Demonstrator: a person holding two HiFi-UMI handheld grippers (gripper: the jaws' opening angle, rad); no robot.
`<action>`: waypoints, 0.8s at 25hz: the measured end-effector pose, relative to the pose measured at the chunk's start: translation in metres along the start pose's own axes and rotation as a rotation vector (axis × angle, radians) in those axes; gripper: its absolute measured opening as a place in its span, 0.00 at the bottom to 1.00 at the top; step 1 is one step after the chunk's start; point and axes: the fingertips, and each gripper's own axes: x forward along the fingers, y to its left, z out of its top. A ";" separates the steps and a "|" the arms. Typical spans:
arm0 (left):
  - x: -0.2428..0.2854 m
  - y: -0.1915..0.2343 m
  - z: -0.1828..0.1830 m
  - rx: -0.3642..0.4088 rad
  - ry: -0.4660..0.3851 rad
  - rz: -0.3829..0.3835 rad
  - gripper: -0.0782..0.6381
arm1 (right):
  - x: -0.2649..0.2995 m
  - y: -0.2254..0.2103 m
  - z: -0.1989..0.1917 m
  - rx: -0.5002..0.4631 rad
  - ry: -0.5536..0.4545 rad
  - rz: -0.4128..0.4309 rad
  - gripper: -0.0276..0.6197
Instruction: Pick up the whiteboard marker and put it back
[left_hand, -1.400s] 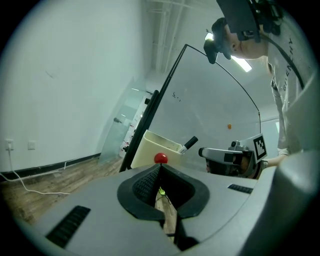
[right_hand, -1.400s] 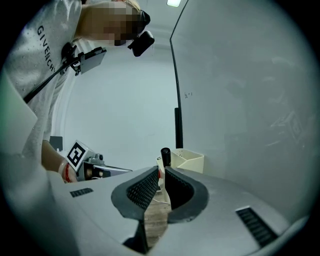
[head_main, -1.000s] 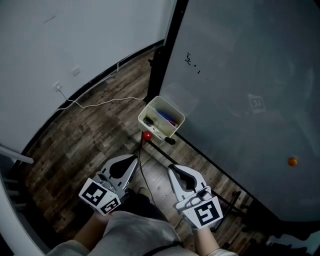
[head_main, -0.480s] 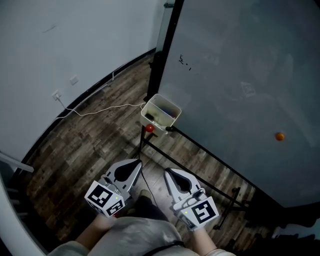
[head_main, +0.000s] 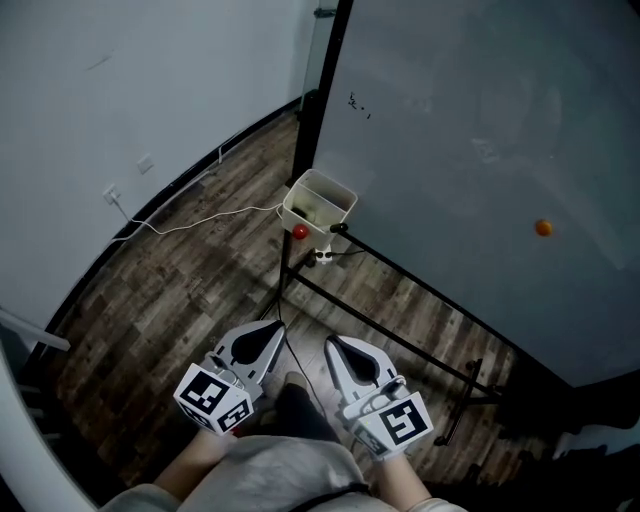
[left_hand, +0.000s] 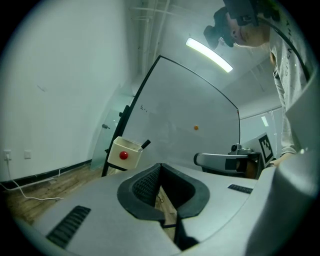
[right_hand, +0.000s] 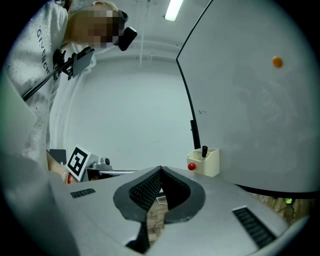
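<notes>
A black whiteboard marker (left_hand: 145, 144) stands tilted in a cream box (head_main: 318, 205) fixed to the whiteboard (head_main: 480, 130) stand; its cap end (head_main: 338, 228) pokes over the rim. The right gripper view shows the marker (right_hand: 204, 151) upright in the box (right_hand: 208, 163). My left gripper (head_main: 272, 328) and right gripper (head_main: 331, 344) hang low in the head view, side by side and well short of the box. Both are shut with nothing between the jaws, as the left gripper (left_hand: 160, 165) and right gripper (right_hand: 160, 169) views show.
A red round magnet (head_main: 299, 232) sits on the box's front, an orange one (head_main: 542, 228) on the board. The stand's black floor bar (head_main: 400, 325) runs ahead of me. A white cable (head_main: 200, 218) trails over the wooden floor to a wall outlet.
The box and whiteboard now look smaller and farther off; the view has pulled back from them. Both grippers stay shut and low, shifted slightly.
</notes>
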 end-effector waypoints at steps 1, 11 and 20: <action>-0.001 -0.003 0.000 -0.001 -0.006 -0.005 0.13 | -0.002 0.004 0.001 -0.001 -0.003 0.004 0.07; -0.028 -0.038 -0.010 -0.003 -0.009 -0.026 0.13 | -0.037 0.029 -0.010 0.001 0.018 -0.009 0.07; -0.055 -0.067 -0.031 -0.015 -0.005 -0.028 0.13 | -0.080 0.052 -0.017 0.015 -0.012 -0.029 0.07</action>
